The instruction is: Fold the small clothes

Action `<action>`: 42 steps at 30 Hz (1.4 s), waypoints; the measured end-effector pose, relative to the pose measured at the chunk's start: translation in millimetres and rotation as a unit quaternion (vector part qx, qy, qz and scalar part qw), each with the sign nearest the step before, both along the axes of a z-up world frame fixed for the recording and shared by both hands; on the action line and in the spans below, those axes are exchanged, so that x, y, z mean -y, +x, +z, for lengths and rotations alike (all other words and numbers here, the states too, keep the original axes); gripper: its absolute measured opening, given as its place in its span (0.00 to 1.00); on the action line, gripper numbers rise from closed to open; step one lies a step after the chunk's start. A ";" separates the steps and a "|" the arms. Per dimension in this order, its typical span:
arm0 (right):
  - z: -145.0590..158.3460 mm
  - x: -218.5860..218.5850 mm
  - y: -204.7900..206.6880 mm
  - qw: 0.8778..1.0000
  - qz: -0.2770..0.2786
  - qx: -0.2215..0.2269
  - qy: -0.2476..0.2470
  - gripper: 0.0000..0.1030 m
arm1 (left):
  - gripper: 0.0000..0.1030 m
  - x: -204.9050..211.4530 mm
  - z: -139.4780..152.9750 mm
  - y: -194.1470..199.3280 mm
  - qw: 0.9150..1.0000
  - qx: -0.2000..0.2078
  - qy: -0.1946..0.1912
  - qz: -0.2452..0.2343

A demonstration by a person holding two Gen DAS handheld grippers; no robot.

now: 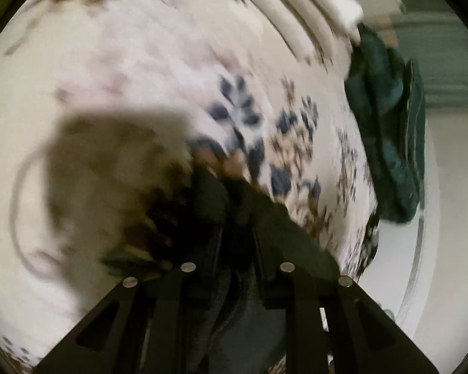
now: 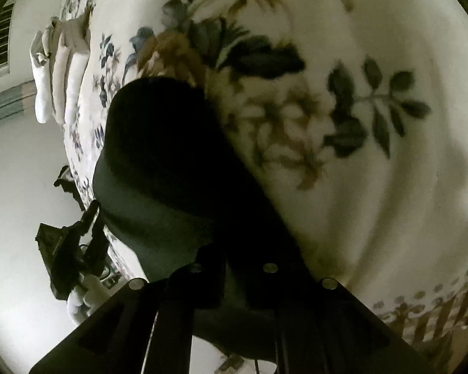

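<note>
A: While both claws look busy with it, where's the garment?
B: dark garment sits between the right gripper fingers and drapes forward over the floral bedspread; jaws look nearly closed, pinching the cloth; left gripper looks the same, narrow gap, dark fabric bunched between the fingers, though motion blur makes that view soft.
A: so one piece held at two points?
B: probably; can't confirm it's the same piece from these views.
A: risks?
B: thin pinch on a limp edge; a quick pull could slip the cloth from one claw and drop the fold; blur in the left view suggests fast motion, which would cause that; bedspread is soft and wrinkly, so a claw dipping low could snag it and drag it along; uneven pull would skew the fold line.
A: materials?
B: garment matte, dark green-black, soft knit by the look, rounded fold at its far edge; bedspread cream with blue and tan flowers, plush; teal cloth pile near the bed edge, thick and rumpled; white folded items at the far edge, smooth, stacked upright; gripper fingers flat black, rigid.
A: done.
</note>
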State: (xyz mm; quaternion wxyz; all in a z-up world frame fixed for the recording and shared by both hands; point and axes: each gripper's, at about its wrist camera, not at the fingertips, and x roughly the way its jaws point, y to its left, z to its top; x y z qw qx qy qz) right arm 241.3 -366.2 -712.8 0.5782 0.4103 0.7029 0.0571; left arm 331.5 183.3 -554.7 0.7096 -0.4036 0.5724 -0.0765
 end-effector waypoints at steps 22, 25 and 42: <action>1.4 -43.2 -59.0 0.996 0.084 -0.033 -0.011 0.08 | 0.13 72.3 10.8 -98.8 0.993 0.024 0.050 -0.105; 6.9 -40.6 -64.4 0.993 0.104 -0.038 -0.032 0.09 | 0.18 63.2 3.8 -104.4 0.993 0.011 0.031 -0.114; 38.7 -18.3 82.9 0.996 0.033 0.042 -0.066 0.61 | 0.58 27.7 -13.7 33.1 0.998 -0.006 0.012 -0.057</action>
